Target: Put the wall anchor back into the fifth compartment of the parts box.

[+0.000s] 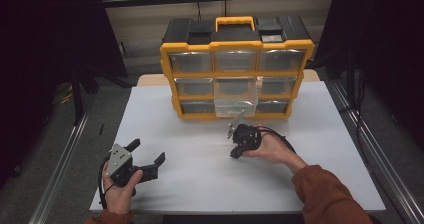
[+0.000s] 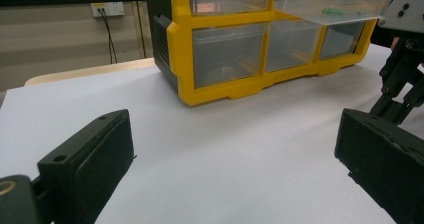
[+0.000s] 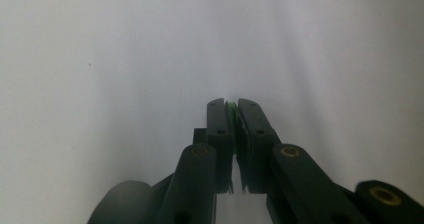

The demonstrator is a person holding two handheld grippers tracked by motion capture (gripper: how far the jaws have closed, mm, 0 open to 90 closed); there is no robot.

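Drawer [image 1: 235, 103], pulled out of the yellow organizer [image 1: 236, 66], lies just ahead of my right tongs [image 3: 233, 105], which pinch a small green part [image 3: 232, 107]; my left tongs [image 1: 148, 153] gape empty, farther off.

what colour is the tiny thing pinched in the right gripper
Green: a small green piece between the black jaws of the right gripper, clearest in the right gripper view.

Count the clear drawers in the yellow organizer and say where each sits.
9 drawers in the yellow organizer: three along the top row, three in the middle row, three along the bottom. The middle column's lower drawers stand pulled out.
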